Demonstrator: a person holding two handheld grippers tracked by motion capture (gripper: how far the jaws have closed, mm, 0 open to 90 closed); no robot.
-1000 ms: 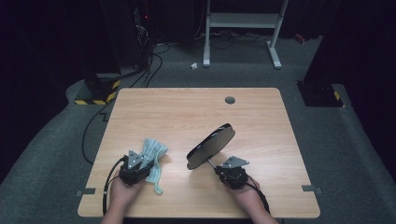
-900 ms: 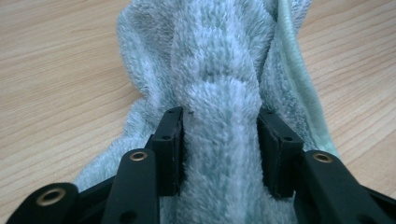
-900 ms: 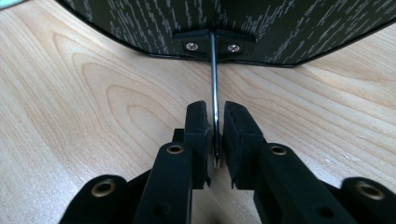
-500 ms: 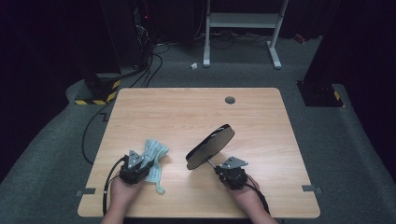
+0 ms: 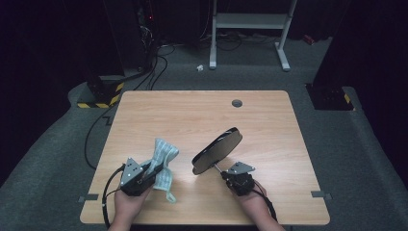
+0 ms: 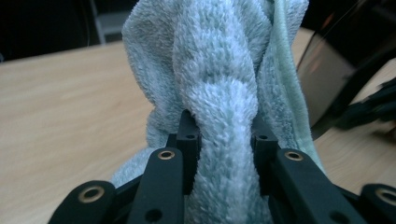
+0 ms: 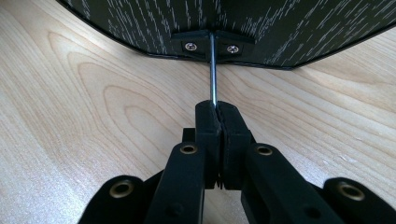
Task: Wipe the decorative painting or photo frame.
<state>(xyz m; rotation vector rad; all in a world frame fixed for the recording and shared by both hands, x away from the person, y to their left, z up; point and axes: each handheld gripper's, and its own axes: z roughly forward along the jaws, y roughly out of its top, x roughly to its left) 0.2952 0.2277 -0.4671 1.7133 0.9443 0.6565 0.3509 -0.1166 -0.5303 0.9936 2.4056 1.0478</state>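
A pale green terry cloth is bunched between the jaws of my left gripper, which is shut on it and holds it a little above the wooden table. In the left gripper view the cloth bulges up over the left gripper. A black oval mirror stands tilted on a thin metal rod. My right gripper is shut on that rod. The right gripper view shows the rod running from the right gripper up into the mirror's dark back.
A round cable hole sits near the table's far edge. Beyond the table are a white stand, floor cables and a yellow-and-black striped block. The mirror is close to the cloth's right side.
My left gripper has risen and lifted the cloth off the table, so it now stands up in a bunch. The right gripper and the mirror have kept still.
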